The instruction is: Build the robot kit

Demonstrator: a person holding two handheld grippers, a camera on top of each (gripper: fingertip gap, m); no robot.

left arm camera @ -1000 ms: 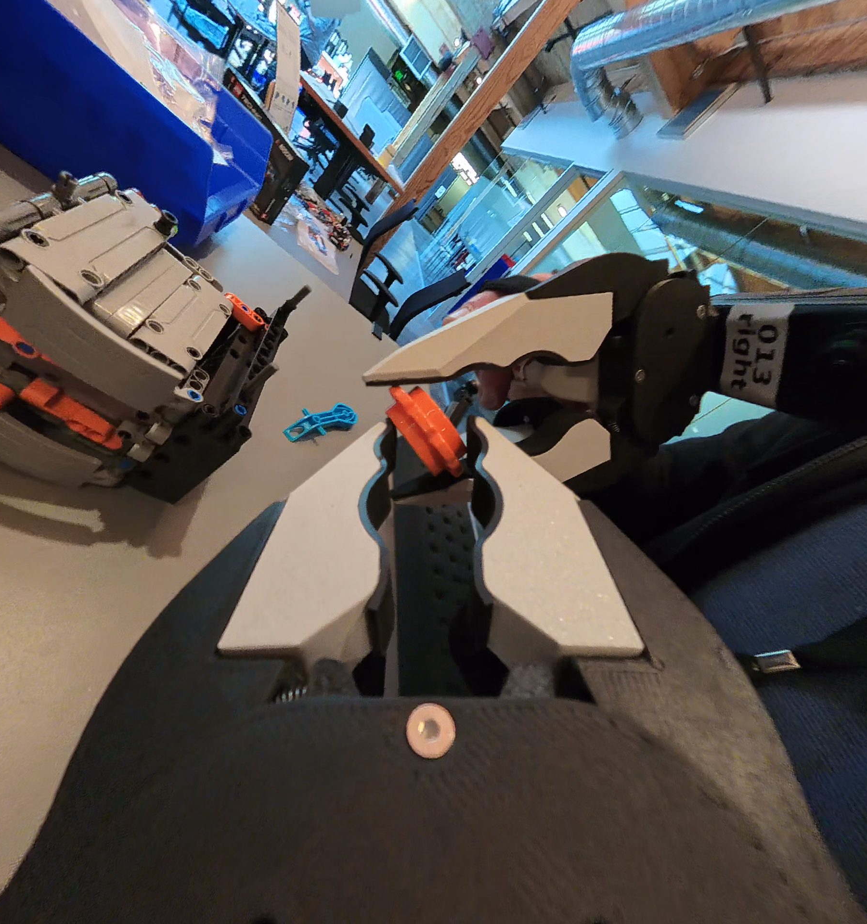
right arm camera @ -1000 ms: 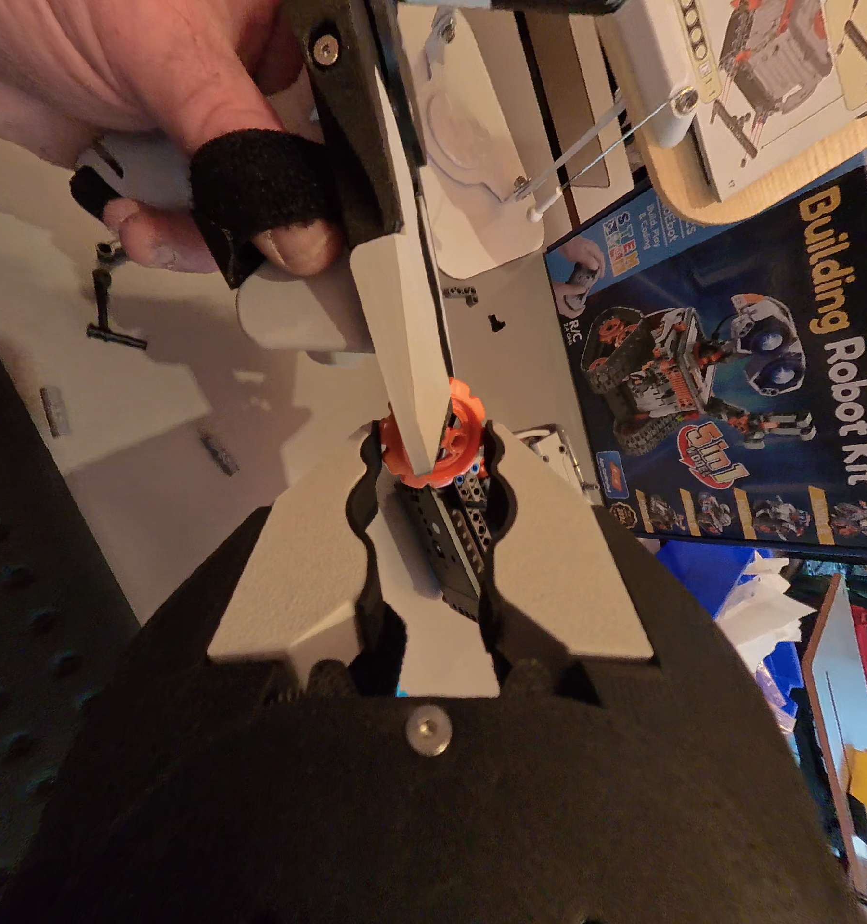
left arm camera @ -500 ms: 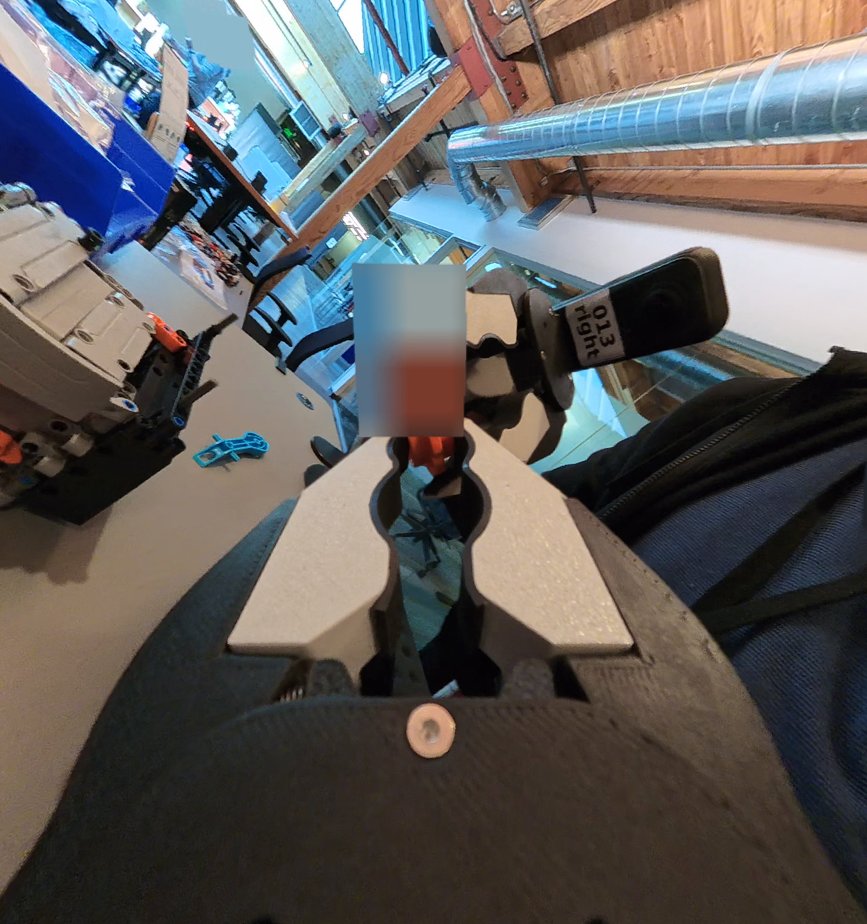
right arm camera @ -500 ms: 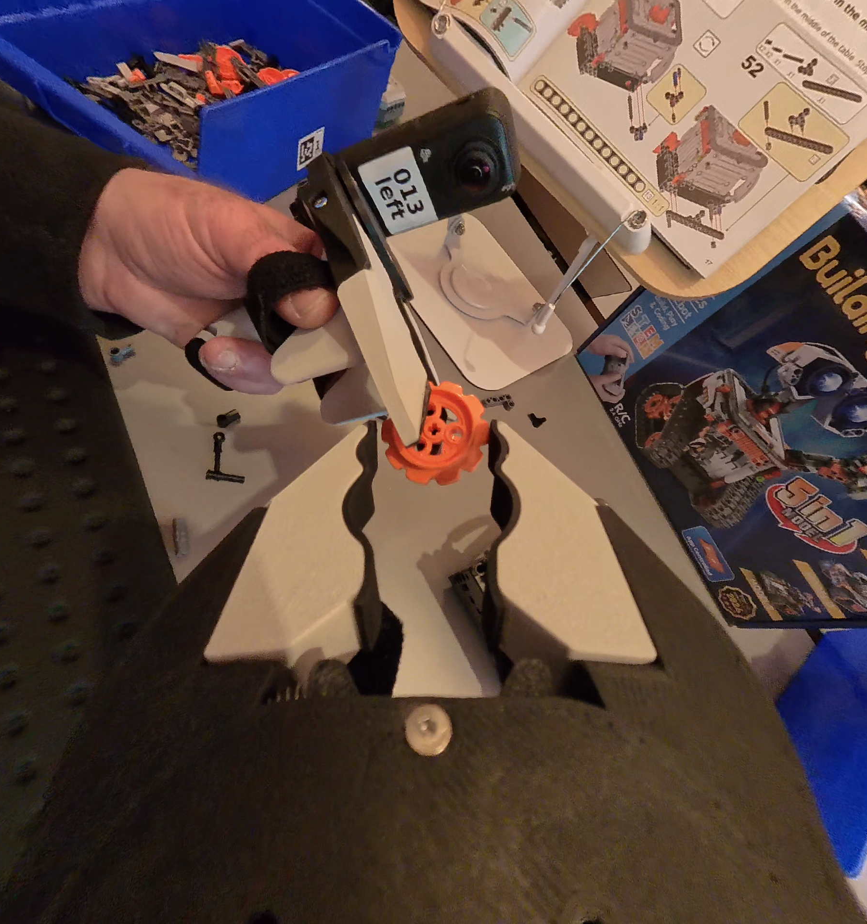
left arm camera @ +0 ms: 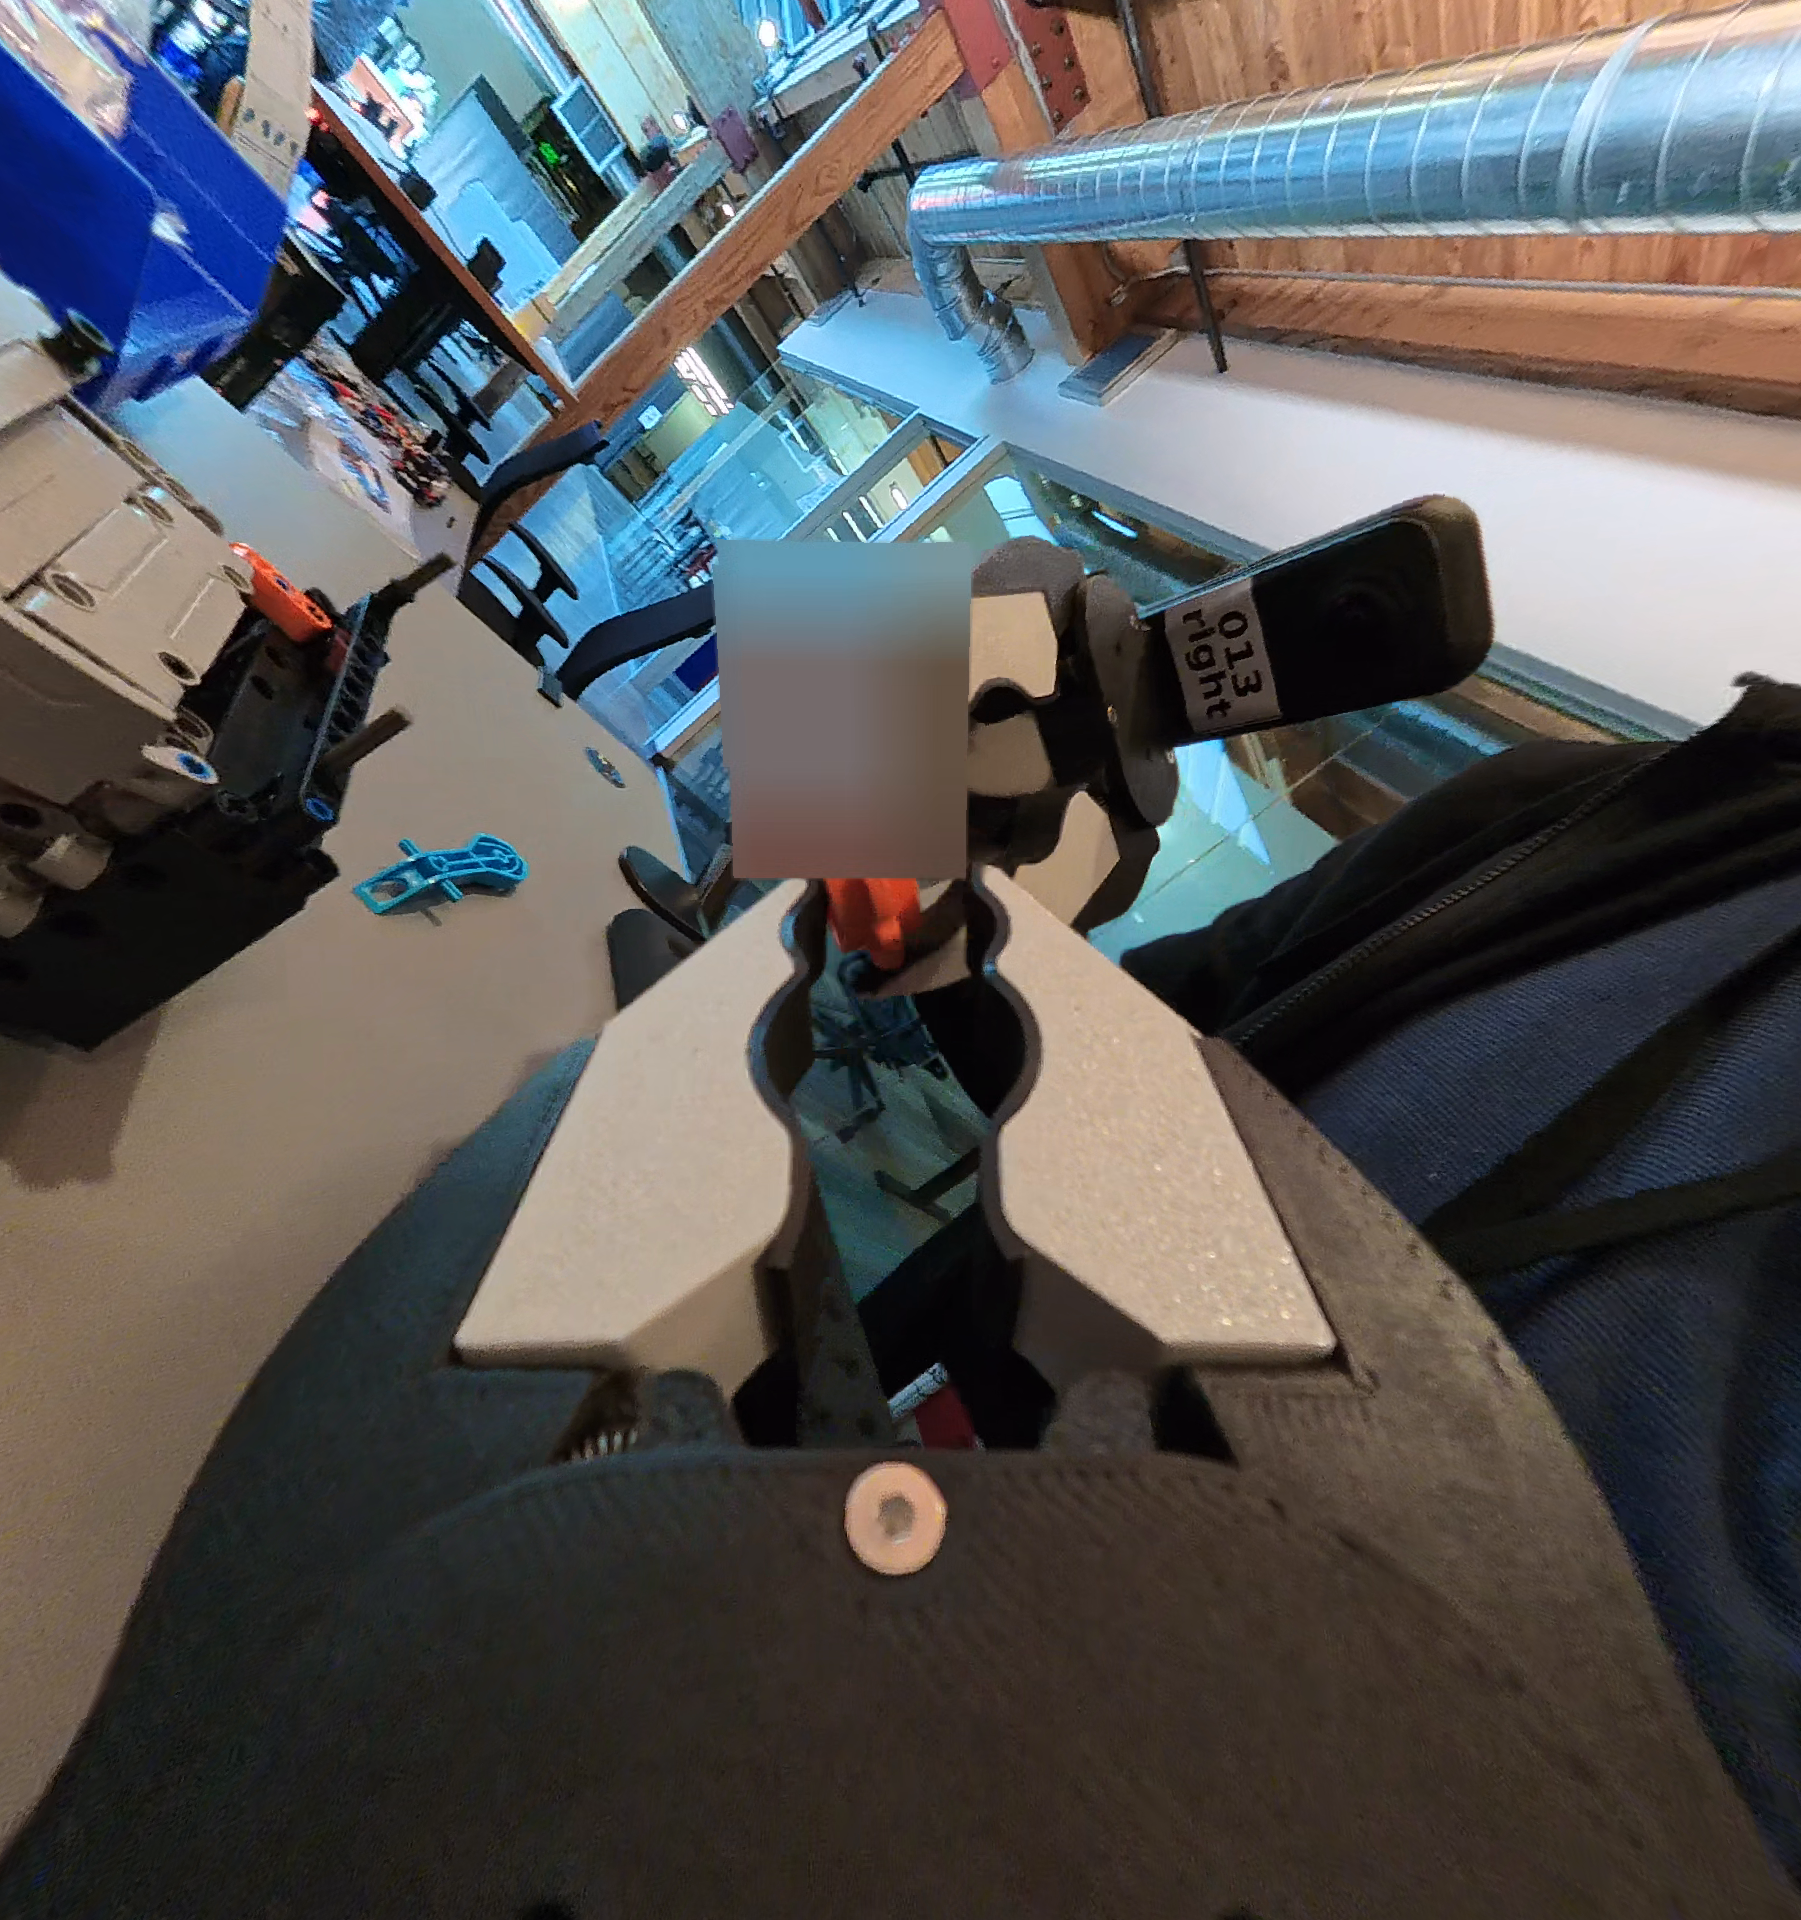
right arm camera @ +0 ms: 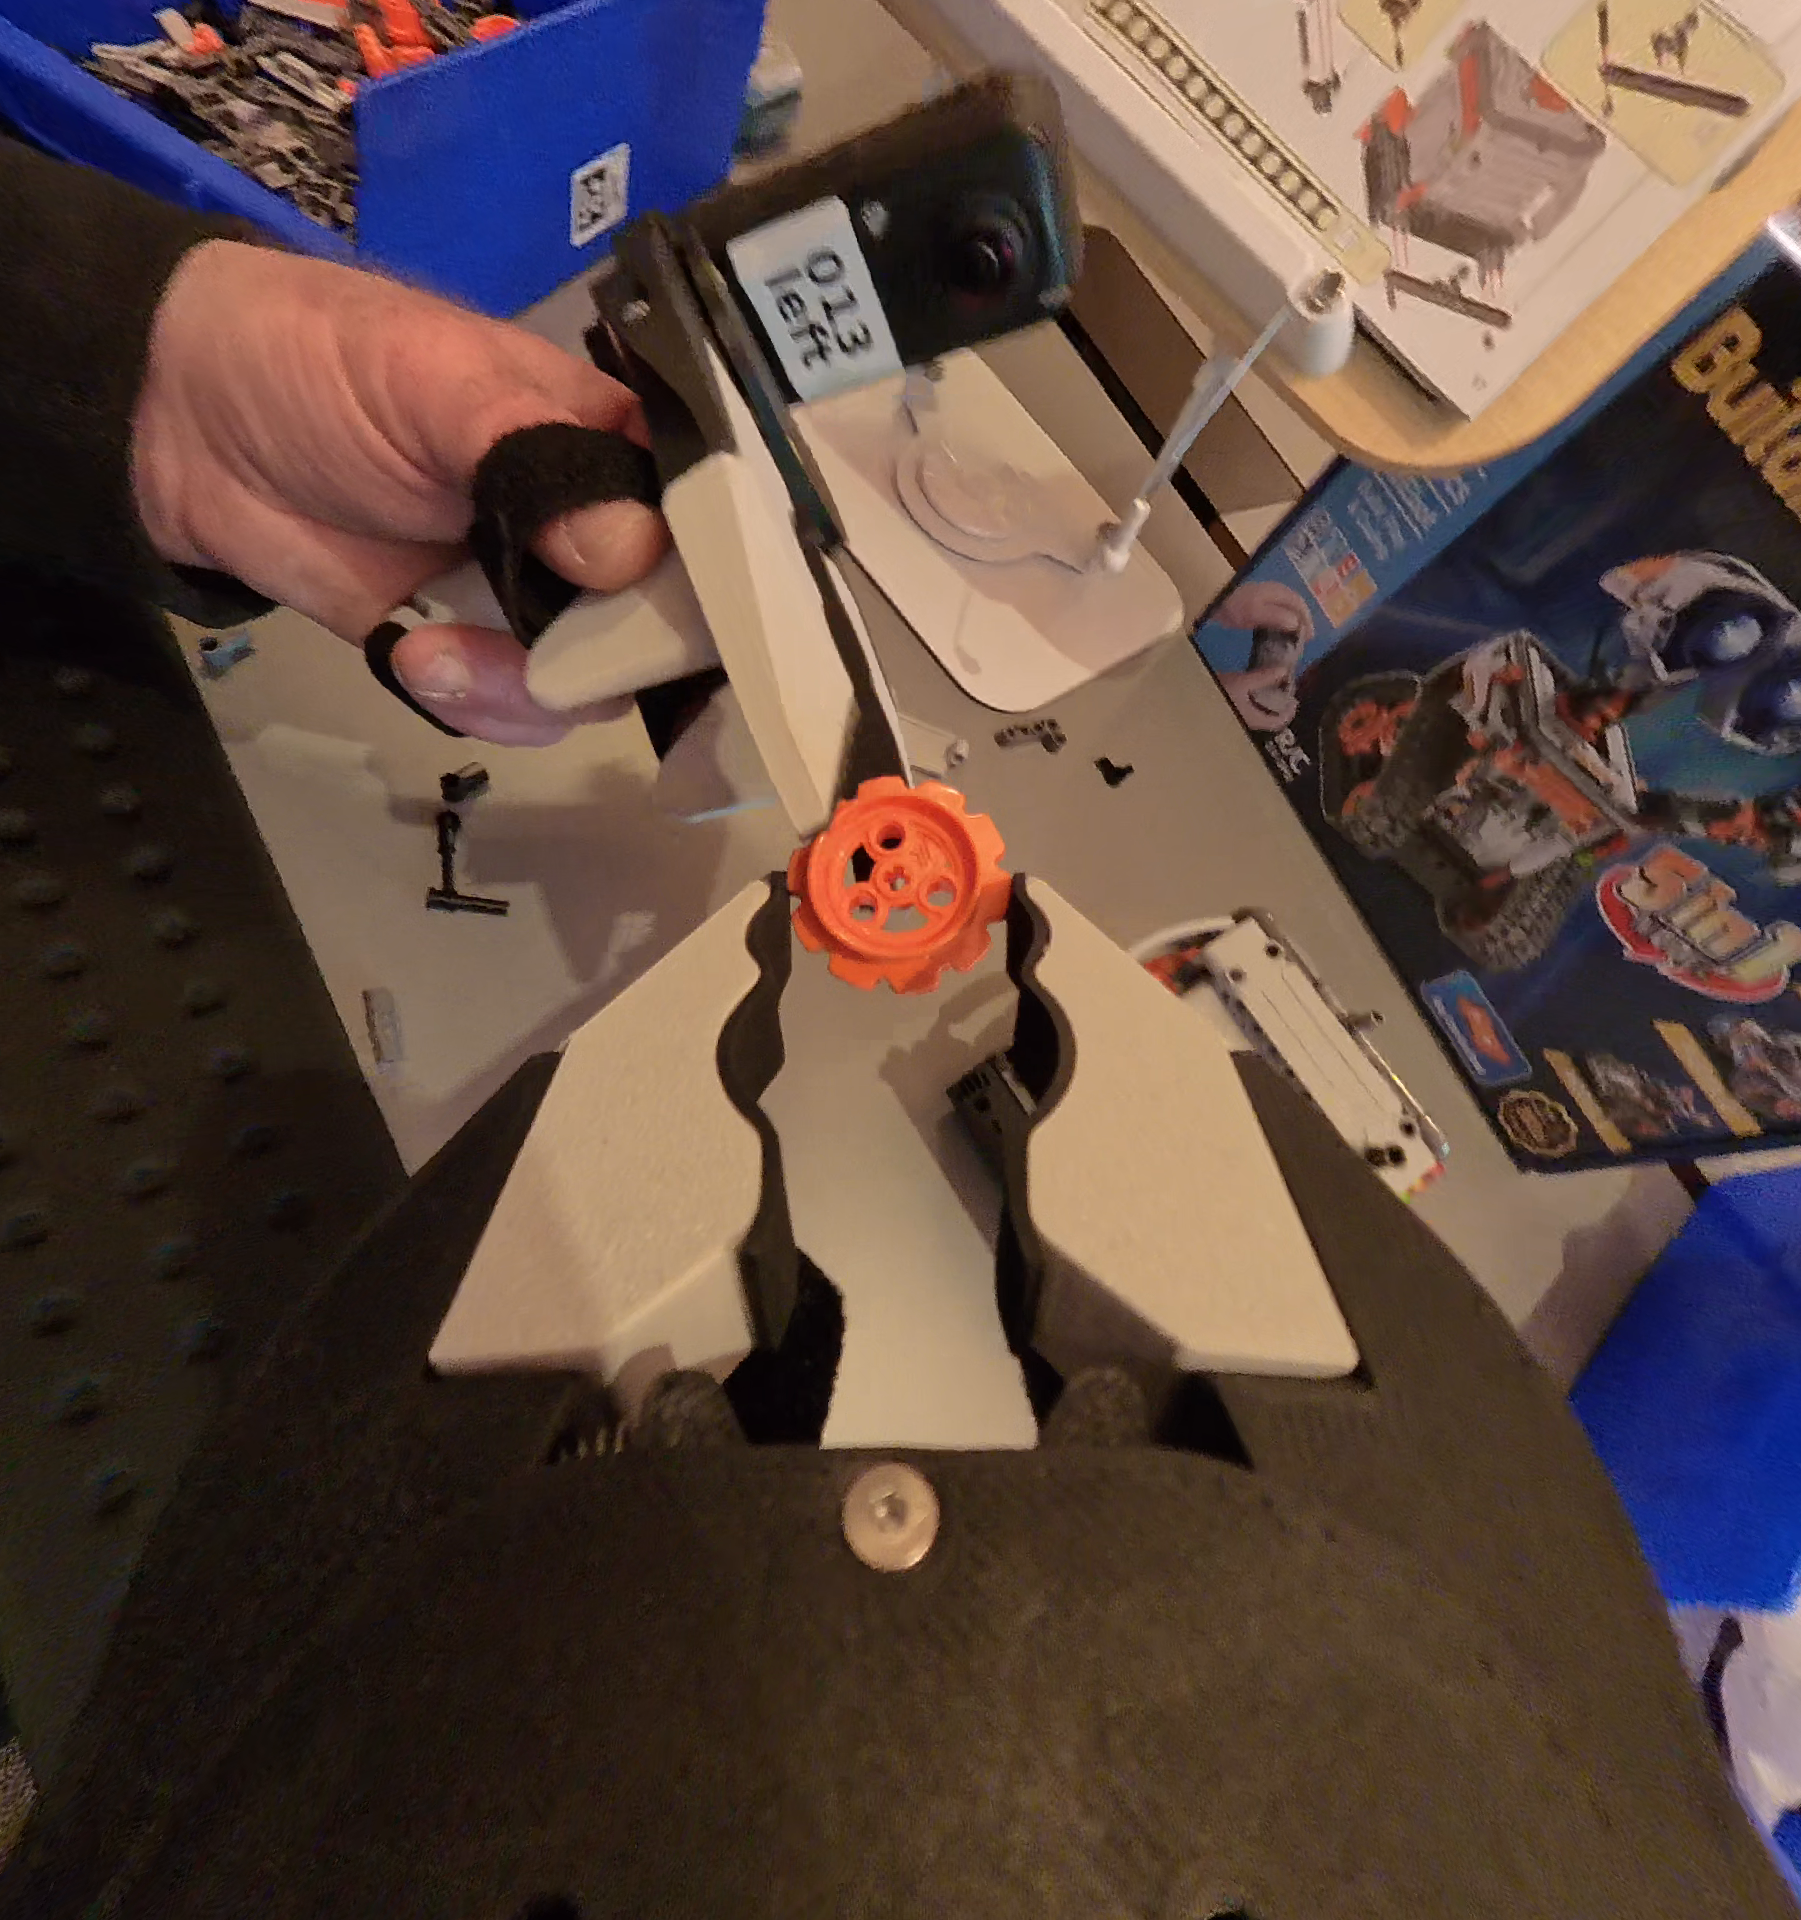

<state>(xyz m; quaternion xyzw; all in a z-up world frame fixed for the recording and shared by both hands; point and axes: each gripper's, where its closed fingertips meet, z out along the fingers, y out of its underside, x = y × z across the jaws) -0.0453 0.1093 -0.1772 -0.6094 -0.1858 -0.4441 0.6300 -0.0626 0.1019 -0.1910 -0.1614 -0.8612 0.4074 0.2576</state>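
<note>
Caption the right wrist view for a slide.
Orange gear wheel between the right gripper fingertips, with the left gripper tip touching its rim.

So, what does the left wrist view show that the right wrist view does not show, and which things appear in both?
Only the left wrist view shows the grey and black brick model close up, a small blue tool on the table, and the ceiling duct.

Only the right wrist view shows the blue bin of parts, the open instruction booklet, the kit box and the hand holding the left gripper.

Both show the orange gear, with the right gripper shut on it and the left gripper's fingertips meeting its rim.
</note>
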